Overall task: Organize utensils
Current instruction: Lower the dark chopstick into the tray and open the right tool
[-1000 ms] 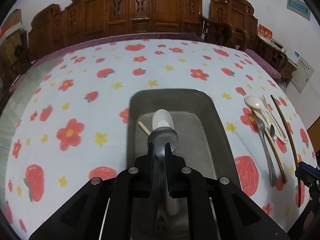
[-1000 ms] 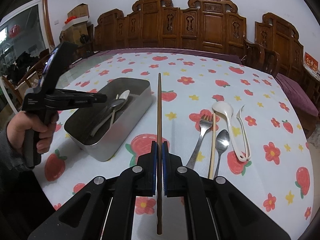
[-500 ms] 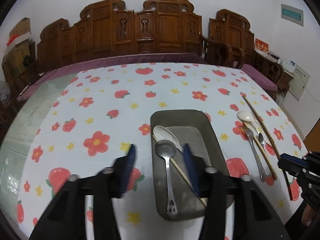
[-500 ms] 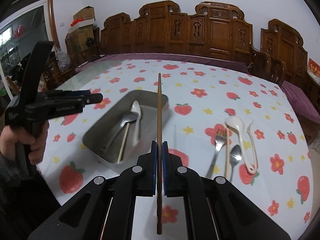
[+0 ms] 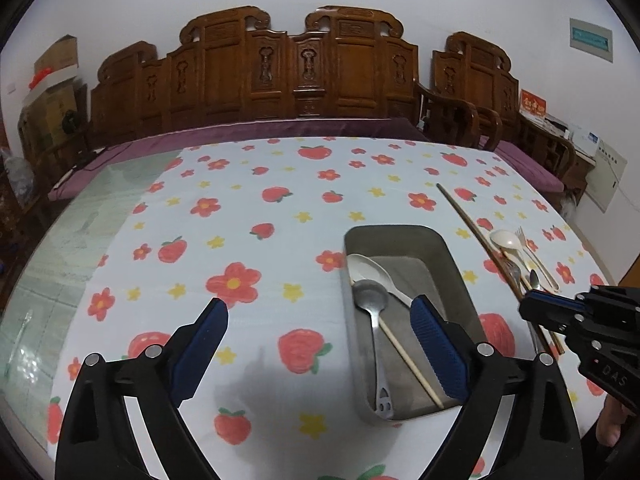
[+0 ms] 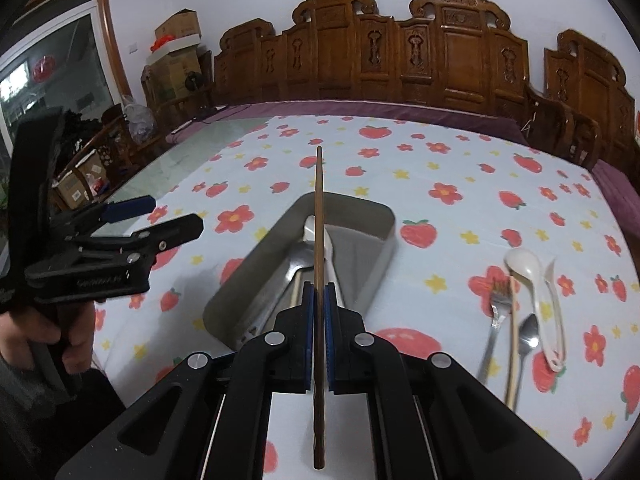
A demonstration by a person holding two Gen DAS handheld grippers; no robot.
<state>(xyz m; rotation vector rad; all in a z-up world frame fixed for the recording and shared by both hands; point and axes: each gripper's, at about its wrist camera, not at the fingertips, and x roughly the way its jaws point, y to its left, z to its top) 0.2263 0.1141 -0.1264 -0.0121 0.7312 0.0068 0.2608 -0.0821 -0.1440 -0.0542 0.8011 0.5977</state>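
Observation:
A metal tray [image 5: 452, 264] [image 6: 380, 240] sits on the flowered tablecloth and holds a white spoon [image 5: 372, 270], a metal spoon [image 5: 370, 300] and a light chopstick [image 5: 412, 364]. My left gripper [image 5: 318, 320] is open and empty, above the cloth at the tray's left side. My right gripper [image 6: 319, 292] is shut on a dark brown chopstick [image 6: 319, 208], held above the tray and pointing along it. A fork [image 6: 496, 304], a light chopstick [image 6: 512, 336], a small metal spoon [image 6: 528, 332] and two white plastic utensils [image 6: 532, 280] lie right of the tray.
Carved wooden chairs [image 5: 304, 76] line the far side of the table. Bare glass tabletop [image 5: 68, 232] shows left of the cloth. Cardboard boxes [image 6: 176, 52] stand at the far left of the room.
My left gripper has let go of the metal spoon into the tray, opened wide and drawn back and to the left. My right gripper has carried the dark chopstick over the tray.

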